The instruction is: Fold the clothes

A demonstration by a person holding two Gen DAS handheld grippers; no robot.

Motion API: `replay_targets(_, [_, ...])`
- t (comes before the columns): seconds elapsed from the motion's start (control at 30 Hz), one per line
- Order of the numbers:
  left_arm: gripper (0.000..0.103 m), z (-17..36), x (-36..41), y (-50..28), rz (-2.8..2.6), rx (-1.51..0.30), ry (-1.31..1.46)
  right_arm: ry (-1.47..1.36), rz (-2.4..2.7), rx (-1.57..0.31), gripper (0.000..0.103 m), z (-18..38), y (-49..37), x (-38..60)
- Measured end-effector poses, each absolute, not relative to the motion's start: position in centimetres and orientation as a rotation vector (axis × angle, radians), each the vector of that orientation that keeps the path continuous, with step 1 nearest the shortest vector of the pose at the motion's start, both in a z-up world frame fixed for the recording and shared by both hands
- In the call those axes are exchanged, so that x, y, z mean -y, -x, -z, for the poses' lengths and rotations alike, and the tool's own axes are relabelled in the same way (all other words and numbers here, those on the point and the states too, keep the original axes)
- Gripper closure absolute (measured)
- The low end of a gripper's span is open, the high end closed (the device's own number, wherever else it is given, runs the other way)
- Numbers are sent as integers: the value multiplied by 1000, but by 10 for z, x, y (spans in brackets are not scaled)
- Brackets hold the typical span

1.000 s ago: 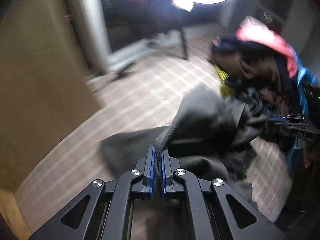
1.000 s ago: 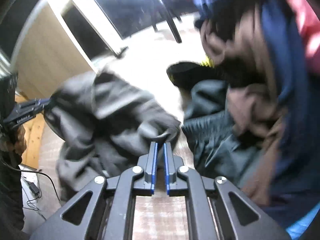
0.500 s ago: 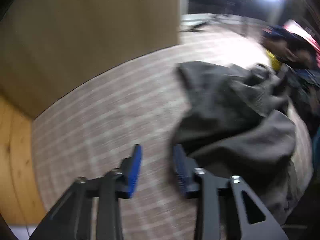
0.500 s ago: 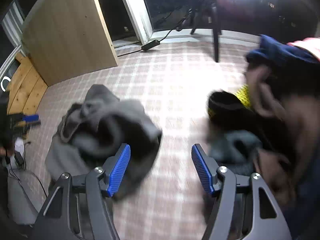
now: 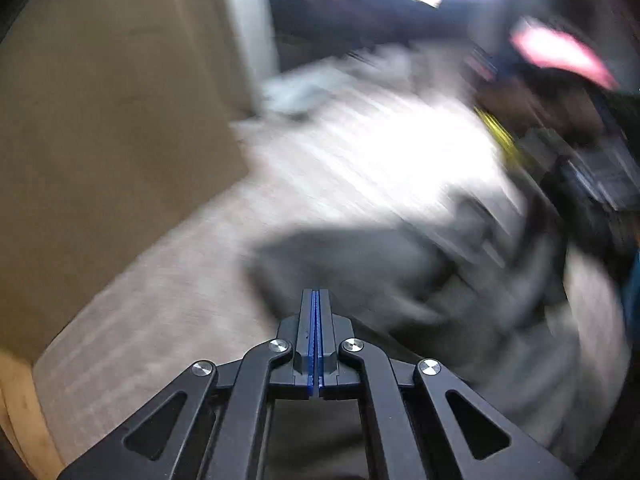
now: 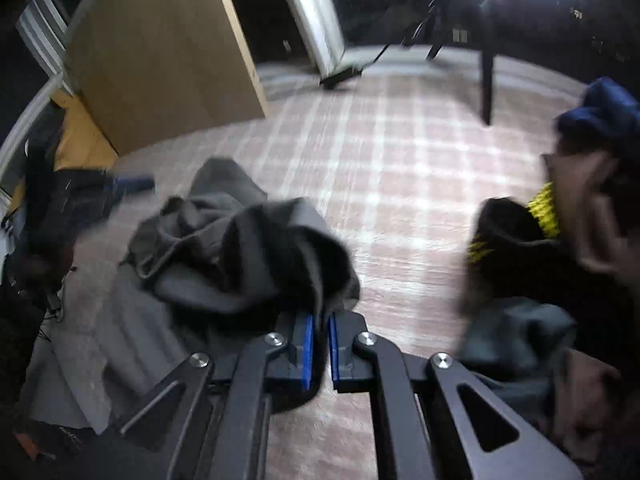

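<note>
A crumpled dark grey garment (image 6: 224,252) lies on the checked rug (image 6: 400,184); in the blurred left wrist view it shows as a grey mass (image 5: 400,280) ahead and to the right. My left gripper (image 5: 317,300) is shut at the garment's near edge; the pads meet with no cloth visible between them. My right gripper (image 6: 320,324) is shut on a fold of the grey garment at its right edge.
A pile of mixed clothes (image 6: 568,248), brown, navy, black and yellow, sits at the right, also blurred in the left wrist view (image 5: 560,92). A wooden cabinet (image 6: 160,60) stands at the back left. A tripod leg (image 6: 486,80) stands on the rug behind.
Both grippers were open half a second ago and are now shut. The right one has closed on the grey garment's edge. The left view swings fast and is blurred.
</note>
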State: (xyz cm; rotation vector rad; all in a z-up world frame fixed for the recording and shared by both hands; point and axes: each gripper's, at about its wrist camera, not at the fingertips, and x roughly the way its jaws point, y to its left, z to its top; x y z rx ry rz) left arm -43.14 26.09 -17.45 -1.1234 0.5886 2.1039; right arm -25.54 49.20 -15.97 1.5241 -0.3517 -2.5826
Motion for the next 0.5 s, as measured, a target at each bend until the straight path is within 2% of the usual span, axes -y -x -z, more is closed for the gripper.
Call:
replay_targets(0.1, [103,160,-233,471,-2141,-486,1217,-1674,2549,188,97,166,239,-489])
replay_targets(0.17, [95,154,-224,465,-2078,-491,1226,-1814,2502,38,97,176,229,-483])
replay_targets(0.2, [84,154,-223,455,-2048,-531,1211,-1882,2474,-38,97,181,224,-480])
replay_targets(0.23, [61,155,-223,440,-2020,-584,1191,-1944,2446,-103,96,186,218,-478])
replay_targets(0.3, [36,161,-229,411,-1935,-664,1163,-2007,2450,-124,94,190,211,-482])
replay_targets(0.33, [33,168,-234,396,-1883,-699,1144,-2017,2471,-112,86,189,209,-486])
replay_targets(0.37, [33,176,-240,383,-1842,-735,1129,-1981,2514,-48,70,184,212,-491])
replay_targets(0.43, [31,193,-252,366,-1805,-824,1104,-1877,2584,63,51,176,224,-500])
replay_targets(0.5, [33,210,-262,365,-1792,-866,1128,-1752,2639,162,46,170,241,-506])
